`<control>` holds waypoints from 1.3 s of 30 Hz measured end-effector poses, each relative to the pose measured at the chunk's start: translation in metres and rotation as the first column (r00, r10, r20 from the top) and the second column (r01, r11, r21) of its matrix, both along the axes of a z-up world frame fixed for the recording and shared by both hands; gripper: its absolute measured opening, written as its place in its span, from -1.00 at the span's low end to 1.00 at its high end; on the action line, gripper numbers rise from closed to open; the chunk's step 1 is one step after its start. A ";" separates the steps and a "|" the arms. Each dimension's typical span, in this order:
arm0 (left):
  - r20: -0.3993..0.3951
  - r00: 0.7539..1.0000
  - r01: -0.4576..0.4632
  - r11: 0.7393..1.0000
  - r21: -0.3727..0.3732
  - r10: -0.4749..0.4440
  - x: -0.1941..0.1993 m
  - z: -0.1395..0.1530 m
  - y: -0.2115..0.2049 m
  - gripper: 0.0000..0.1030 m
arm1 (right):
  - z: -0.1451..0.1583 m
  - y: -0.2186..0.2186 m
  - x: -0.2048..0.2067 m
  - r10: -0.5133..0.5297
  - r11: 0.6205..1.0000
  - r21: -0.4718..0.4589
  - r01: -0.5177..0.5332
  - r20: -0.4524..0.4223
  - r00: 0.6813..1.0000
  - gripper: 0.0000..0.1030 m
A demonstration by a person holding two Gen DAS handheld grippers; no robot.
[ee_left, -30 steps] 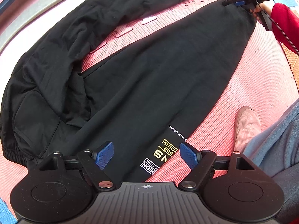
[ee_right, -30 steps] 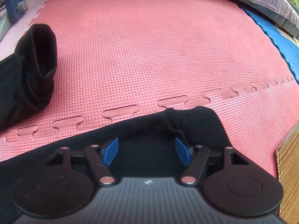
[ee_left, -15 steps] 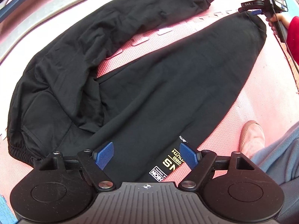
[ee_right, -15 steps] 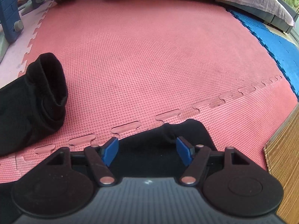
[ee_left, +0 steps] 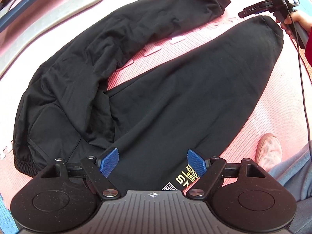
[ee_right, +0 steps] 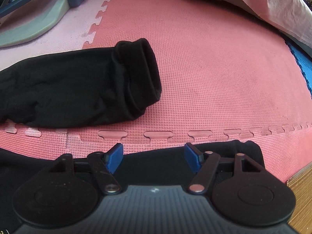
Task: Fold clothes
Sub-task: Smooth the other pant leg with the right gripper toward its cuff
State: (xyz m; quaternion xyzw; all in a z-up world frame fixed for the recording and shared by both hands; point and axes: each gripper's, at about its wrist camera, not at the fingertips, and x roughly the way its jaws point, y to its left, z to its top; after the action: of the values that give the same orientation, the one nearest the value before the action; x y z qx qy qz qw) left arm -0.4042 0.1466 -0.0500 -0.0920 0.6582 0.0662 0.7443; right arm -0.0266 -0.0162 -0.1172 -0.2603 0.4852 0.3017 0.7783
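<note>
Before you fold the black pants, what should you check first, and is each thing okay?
1. Left gripper open, nothing pinched: ok.
2. Right gripper open, nothing pinched: ok.
3. Near leg of the black pants lies flat on the pink mat: ok.
4. Far leg smooth: not ok, it is wrinkled and bunched near the waistband.
5. Far cuff flat: not ok, it stands open.
6. Person's foot off the pants: ok, beside them.
</note>
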 end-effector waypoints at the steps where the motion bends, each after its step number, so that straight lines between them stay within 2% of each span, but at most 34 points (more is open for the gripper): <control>1: 0.011 1.000 -0.003 1.000 0.002 0.003 0.000 0.002 0.001 0.55 | 0.003 0.003 0.000 0.007 1.000 0.008 -0.007 0.001 1.000 0.33; 5: 0.046 0.998 -0.033 0.999 0.008 0.033 0.000 0.007 0.007 0.55 | 0.012 0.011 0.009 0.012 0.999 0.042 -0.013 0.011 1.000 0.34; 12: 0.071 0.996 -0.060 0.998 0.015 0.059 0.003 0.012 0.014 0.55 | 0.012 0.018 0.017 0.008 1.000 0.027 -0.008 -0.009 1.000 0.35; 16: 0.084 0.996 -0.038 0.999 0.008 0.037 0.006 0.012 0.011 0.55 | 0.008 0.024 0.006 0.033 0.999 -0.024 -0.033 -0.007 0.999 0.35; 26: 0.142 0.990 0.020 1.000 0.022 -0.023 0.021 0.026 -0.003 0.55 | 0.008 0.035 -0.015 0.091 0.995 -0.029 -0.090 0.003 0.996 0.43; 33: 0.142 0.988 0.061 0.998 0.033 -0.065 0.032 0.028 -0.020 0.55 | 0.005 0.037 -0.008 0.104 0.994 -0.019 -0.104 0.004 0.995 0.46; 39: 0.133 0.988 0.068 0.997 0.041 -0.073 0.042 0.029 -0.023 0.55 | 0.000 0.035 0.017 0.088 0.996 0.002 -0.088 0.009 0.996 0.47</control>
State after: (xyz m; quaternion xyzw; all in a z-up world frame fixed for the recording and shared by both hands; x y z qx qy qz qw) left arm -0.3618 0.1231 -0.0213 -0.0593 0.6081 0.0457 0.7903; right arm -0.0092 0.0186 -0.1168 -0.2819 0.4694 0.3351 0.7667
